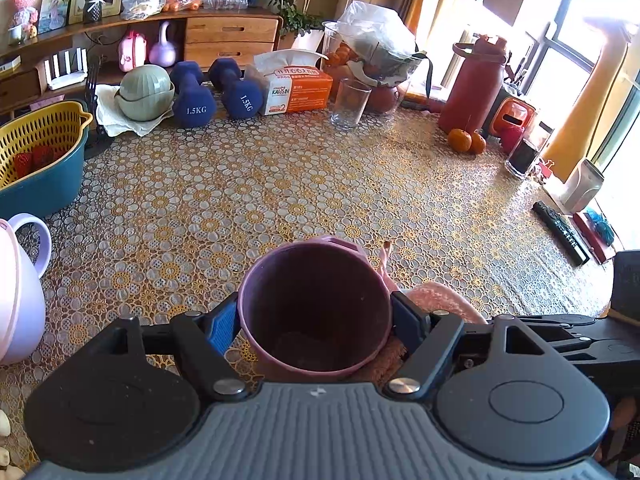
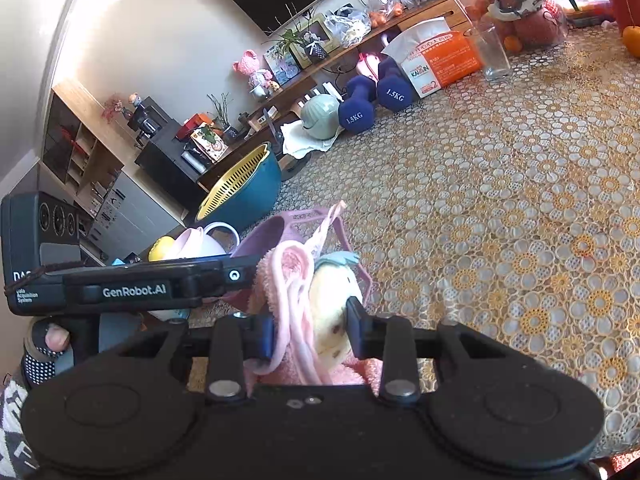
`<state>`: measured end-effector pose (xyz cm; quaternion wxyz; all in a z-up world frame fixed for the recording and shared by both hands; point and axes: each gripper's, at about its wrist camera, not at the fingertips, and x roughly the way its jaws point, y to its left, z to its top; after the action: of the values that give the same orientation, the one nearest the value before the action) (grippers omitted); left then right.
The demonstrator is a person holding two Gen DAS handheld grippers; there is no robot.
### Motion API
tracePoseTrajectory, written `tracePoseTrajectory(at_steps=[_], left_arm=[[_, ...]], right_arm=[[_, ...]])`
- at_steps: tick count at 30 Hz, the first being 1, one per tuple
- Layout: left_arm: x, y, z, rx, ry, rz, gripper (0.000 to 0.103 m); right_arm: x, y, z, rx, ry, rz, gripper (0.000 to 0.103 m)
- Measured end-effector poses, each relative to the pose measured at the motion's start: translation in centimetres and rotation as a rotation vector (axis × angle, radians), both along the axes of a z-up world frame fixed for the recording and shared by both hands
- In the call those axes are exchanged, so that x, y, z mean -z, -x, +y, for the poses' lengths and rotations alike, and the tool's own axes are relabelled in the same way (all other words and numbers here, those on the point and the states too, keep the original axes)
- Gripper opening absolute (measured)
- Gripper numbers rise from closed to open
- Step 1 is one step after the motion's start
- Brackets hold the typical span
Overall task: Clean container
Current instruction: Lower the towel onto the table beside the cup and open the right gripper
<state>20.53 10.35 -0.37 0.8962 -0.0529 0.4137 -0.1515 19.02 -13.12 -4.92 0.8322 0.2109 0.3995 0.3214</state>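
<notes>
- Purple cup [image 1: 316,316]: upright w/ mouth open, on the lace tablecloth [image 1: 280,184], pinched at both sides by left gripper [image 1: 316,322], prob. to steady it for wiping.
- Right gripper [image 2: 310,330]: clamped on bunched pink towel [image 2: 296,280], beside the cup, not inside yet.
- Left view shows the cup interior; right view shows the towel's yellow fruit appliqué.

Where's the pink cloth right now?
Right wrist view, bottom centre: the pink cloth is pinched in the right tongs, just right of the purple cup held by the left tongs.
</notes>
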Motion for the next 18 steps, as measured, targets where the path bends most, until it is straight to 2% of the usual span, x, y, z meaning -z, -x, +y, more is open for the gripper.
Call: tracePoseTrajectory(at_steps=[2,10,18], left_arm=[[0.1,0.1,-0.3,0.007,-0.01,-0.002,0.078],[0.0,0.3,-0.9,0.029,-0.045,-0.012,0.078],[0.1,0.4,-1.6,0.04,-0.08,-0.027,0.078]], right_arm=[[0.2,-0.4,0.4,0.004,0.033,-0.005,0.033],[0.7,-1.4,1.9,0.009,0.24,-0.127,0.033],[0.0,-3.3,-3.4,0.158,0.294,-0.126,0.032]])
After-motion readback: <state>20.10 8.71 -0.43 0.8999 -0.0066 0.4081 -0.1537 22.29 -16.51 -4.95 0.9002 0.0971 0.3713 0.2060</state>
